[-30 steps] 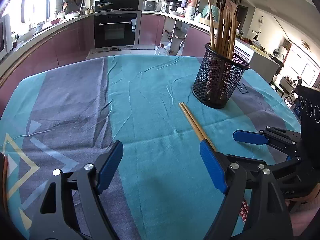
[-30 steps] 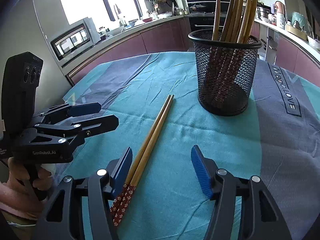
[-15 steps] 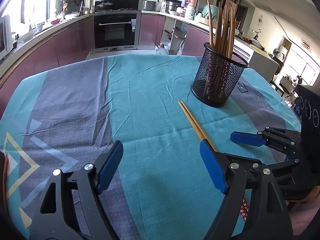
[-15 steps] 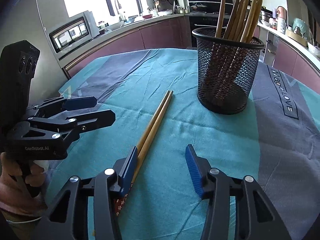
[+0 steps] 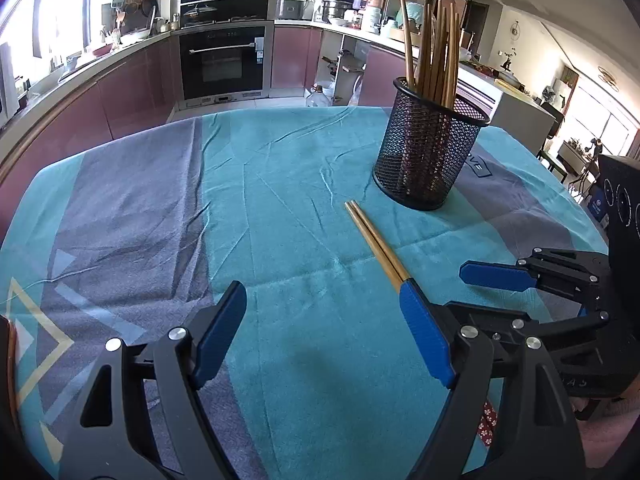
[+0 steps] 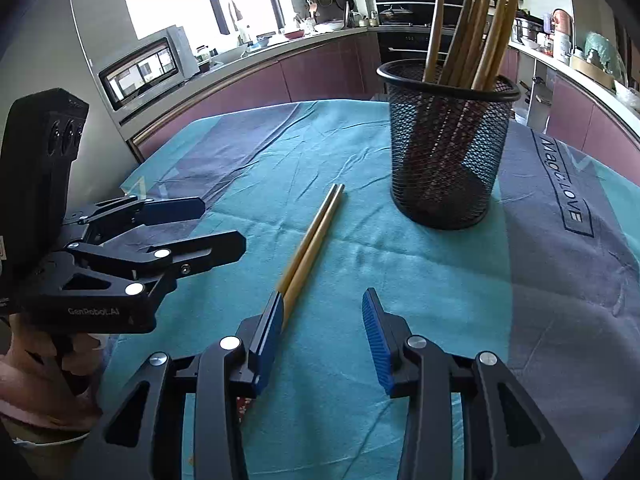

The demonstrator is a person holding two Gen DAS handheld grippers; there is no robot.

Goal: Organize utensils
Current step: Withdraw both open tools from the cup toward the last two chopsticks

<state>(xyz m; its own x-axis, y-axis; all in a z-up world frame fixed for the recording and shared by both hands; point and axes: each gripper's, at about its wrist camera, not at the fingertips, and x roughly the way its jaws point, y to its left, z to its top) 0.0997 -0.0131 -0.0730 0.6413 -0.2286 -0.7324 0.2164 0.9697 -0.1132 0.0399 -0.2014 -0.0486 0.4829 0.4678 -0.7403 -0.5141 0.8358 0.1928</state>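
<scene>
A pair of wooden chopsticks (image 6: 310,240) lies flat on the teal tablecloth, also in the left wrist view (image 5: 374,240). Their patterned red ends are hidden under my right gripper's left finger. A black mesh holder (image 6: 446,144) with several chopsticks upright stands just beyond; it shows in the left wrist view (image 5: 428,156). My right gripper (image 6: 322,338) is open, low over the cloth, its left finger (image 6: 269,336) over the chopsticks' near end. My left gripper (image 5: 324,332) is open and empty to the left; it shows in the right wrist view (image 6: 200,224).
The table (image 5: 132,208) carries a teal and grey cloth with wrinkles. Kitchen counters, an oven (image 5: 222,60) and a microwave (image 6: 140,72) lie beyond the far edge. The right gripper shows at the right in the left wrist view (image 5: 496,276).
My right gripper has moved forward and left, so its left finger now covers the chopsticks' near end. Its jaws have narrowed a little. The left gripper has barely moved.
</scene>
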